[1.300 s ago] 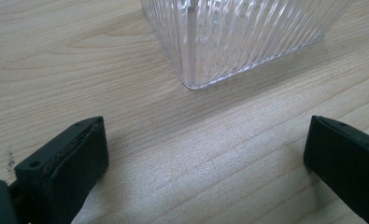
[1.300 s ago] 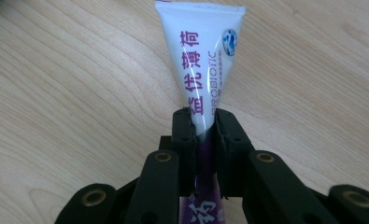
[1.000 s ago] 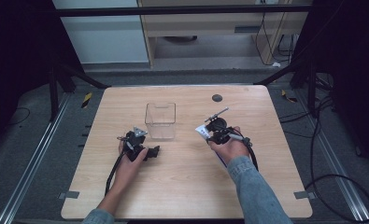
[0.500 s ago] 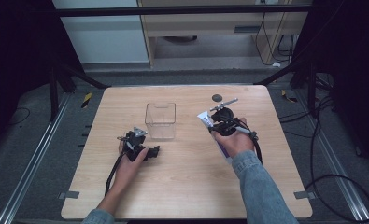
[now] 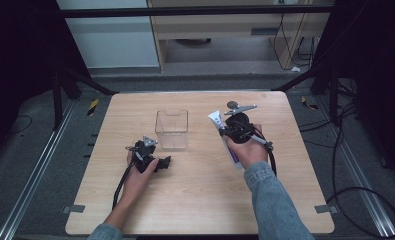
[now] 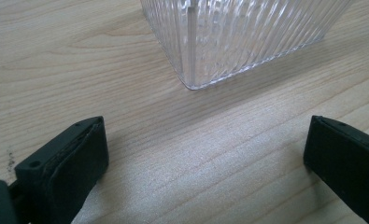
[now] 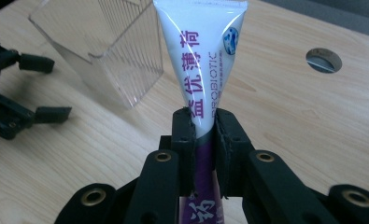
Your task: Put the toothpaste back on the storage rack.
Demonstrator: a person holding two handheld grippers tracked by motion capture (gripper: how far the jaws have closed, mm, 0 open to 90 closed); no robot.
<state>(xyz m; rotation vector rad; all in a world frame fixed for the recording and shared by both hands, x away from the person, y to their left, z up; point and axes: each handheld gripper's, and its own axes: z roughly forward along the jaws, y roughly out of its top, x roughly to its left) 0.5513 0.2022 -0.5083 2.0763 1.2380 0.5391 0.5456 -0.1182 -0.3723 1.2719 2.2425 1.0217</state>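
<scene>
A white and purple toothpaste tube (image 7: 201, 56) stands squeezed between the jaws of my right gripper (image 7: 203, 133), crimped end up. In the high view the tube (image 5: 219, 122) is held above the table to the right of a clear ribbed plastic box (image 5: 171, 129), with my right gripper (image 5: 233, 134) shut on it. My left gripper (image 5: 165, 163) rests on the table just in front of the box, open. In its own view the left gripper (image 6: 205, 154) has its jaws wide apart over bare wood, with a corner of the box (image 6: 229, 37) just ahead.
The wooden table (image 5: 200, 205) has a round cable hole (image 5: 231, 104) near its far edge, behind my right gripper. Dark floor, metal rails and cables surround the table. The right gripper view also catches the left gripper (image 7: 14, 98) beside the box (image 7: 107, 42).
My right gripper has carried the tube away from the person and a little to the right, toward the far edge. The left gripper and the box have not moved.
</scene>
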